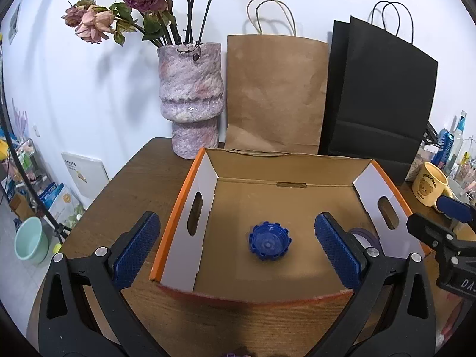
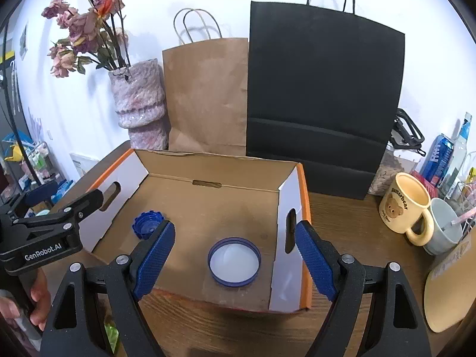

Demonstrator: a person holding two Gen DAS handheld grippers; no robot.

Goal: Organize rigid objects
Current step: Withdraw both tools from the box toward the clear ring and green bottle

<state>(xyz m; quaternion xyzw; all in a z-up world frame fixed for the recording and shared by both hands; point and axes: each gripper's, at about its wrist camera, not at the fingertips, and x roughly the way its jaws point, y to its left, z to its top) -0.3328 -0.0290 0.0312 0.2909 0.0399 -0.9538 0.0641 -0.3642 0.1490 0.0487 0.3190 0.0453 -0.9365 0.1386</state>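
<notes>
Wooden table (image 2: 342, 217): box (image 2: 208, 205) before bags (image 2: 324, 89), vase (image 2: 139, 98), mug (image 2: 404, 205).

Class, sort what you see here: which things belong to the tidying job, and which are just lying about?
Part of the job:
box
notched blue cap
round blue lid
left gripper, open
right gripper, open

Just lying about:
vase of dried flowers
brown bag
black bag
bear mug
grey cup

The left gripper (image 2: 89, 205) body reads "GenRobot.AI"; the yellow mug (image 2: 401, 205) reads "Butterbear".
</notes>
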